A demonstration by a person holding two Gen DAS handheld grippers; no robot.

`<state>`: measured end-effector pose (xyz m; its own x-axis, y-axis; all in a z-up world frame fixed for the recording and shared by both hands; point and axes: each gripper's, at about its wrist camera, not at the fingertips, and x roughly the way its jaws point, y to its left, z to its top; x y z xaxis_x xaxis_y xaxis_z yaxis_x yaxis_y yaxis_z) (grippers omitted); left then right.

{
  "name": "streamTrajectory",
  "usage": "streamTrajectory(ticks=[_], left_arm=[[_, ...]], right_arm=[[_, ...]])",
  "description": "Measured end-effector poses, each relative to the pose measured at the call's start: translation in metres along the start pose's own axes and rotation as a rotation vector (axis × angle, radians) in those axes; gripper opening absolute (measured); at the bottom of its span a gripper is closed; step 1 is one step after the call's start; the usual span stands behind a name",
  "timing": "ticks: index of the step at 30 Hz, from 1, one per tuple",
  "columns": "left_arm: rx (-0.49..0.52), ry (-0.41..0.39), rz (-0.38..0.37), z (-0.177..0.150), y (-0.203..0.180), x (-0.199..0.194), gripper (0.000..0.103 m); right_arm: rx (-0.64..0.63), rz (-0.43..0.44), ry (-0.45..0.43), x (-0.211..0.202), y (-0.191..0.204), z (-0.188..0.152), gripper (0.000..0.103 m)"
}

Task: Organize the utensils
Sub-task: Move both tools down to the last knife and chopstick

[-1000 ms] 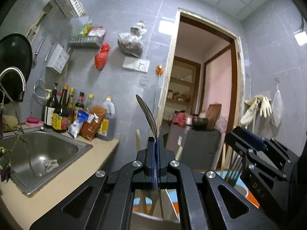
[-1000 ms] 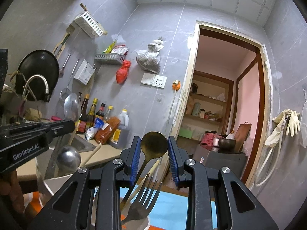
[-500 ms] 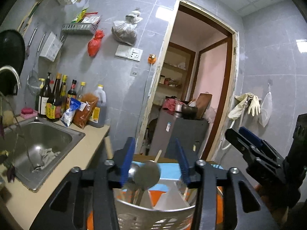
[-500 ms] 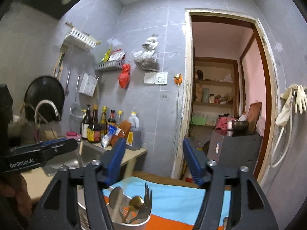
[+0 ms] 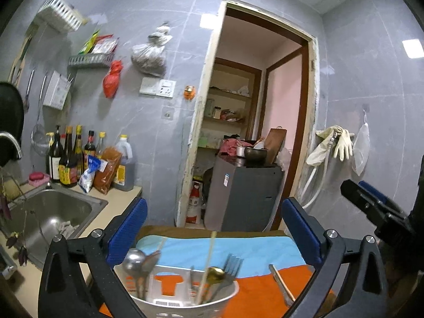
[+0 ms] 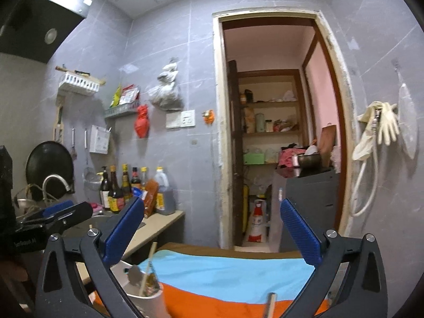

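Here, both grippers' ribbed blue fingers (image 5: 127, 232) are spread above the slotted white caddy (image 5: 182, 300) of steel utensils.

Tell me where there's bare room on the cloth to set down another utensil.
Free: the blue stretch of cloth behind the white holder, and the orange part between the holder and the loose utensil. Crowded: the holder itself, full of spoons and a fork, and the counter corner by the bottles.

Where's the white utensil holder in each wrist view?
Left wrist: utensil holder at bottom centre, between the open left gripper fingers, spoons and fork standing in it.
Right wrist: utensil holder at bottom left, by the right gripper left finger.
Shared landmark: red bag on the wall.
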<state>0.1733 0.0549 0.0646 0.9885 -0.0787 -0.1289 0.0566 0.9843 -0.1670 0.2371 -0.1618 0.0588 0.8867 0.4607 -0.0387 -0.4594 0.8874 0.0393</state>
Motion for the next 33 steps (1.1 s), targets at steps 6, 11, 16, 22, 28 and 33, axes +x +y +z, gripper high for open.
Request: streamTrajectory(ticks=[6,11,16,22,28,33], left_arm=[[0.023,0.011,-0.015,-0.010,-0.037,0.006,0.100],[0.038,0.062,-0.057,-0.031,-0.065,0.014,0.100],[0.056,0.144,-0.116,-0.064,-0.093,0.028,0.100],[0.071,0.259,-0.148,-0.112,-0.117,0.051,0.100],[0.036,0.372,-0.115,-0.153,-0.121,0.080,0.100],[0.016,0.483,-0.075,-0.177,-0.119,0.105,0.100]], right_arm=[[-0.025,-0.030,0.023,-0.018,-0.037,0.001,0.103],[-0.042,-0.057,0.080,-0.030,-0.065,-0.016,0.103],[-0.042,-0.091,0.164,-0.036,-0.093,-0.044,0.103],[0.000,-0.116,0.265,-0.029,-0.125,-0.077,0.103],[0.062,-0.104,0.359,-0.015,-0.147,-0.111,0.101],[0.115,-0.066,0.467,0.007,-0.158,-0.141,0.083]])
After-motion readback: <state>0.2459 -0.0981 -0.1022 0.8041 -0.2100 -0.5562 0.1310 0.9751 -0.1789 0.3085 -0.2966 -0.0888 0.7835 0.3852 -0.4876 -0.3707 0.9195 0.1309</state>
